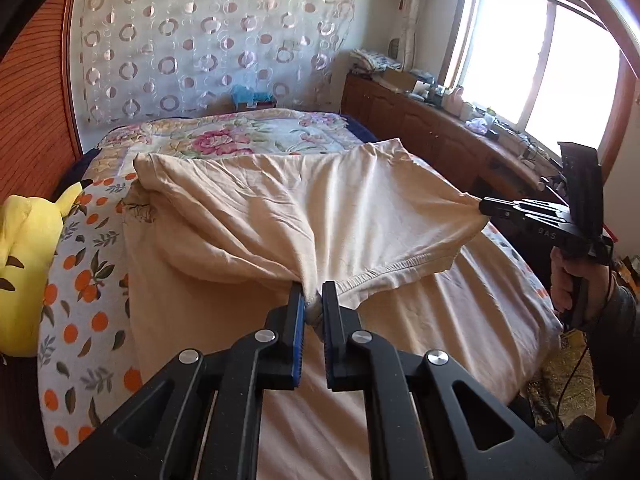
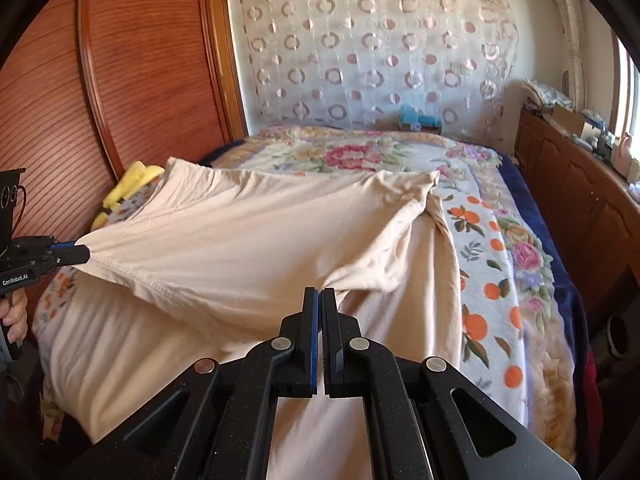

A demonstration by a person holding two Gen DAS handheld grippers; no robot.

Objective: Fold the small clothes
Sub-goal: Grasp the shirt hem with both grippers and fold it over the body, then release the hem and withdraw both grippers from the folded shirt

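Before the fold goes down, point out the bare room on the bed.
Free: the floral blanket beyond the lifted beige garment, up to the patterned curtain. Also the orange-print strip toward the wooden cabinets. Crowded: the yellow plush toy by the wooden headboard.

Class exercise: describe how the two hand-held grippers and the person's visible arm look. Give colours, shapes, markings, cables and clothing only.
The left gripper and the right gripper are matte black linkage frames with round silver pivot bolts and straight fingers lined with ribbed blue pads. Seen from the side, the right one has a pistol-style handle, pale lettering, a dark box on top and a thin black cable. The left one's body reads GenRobot.AI. A dark sleeve covers the right forearm.
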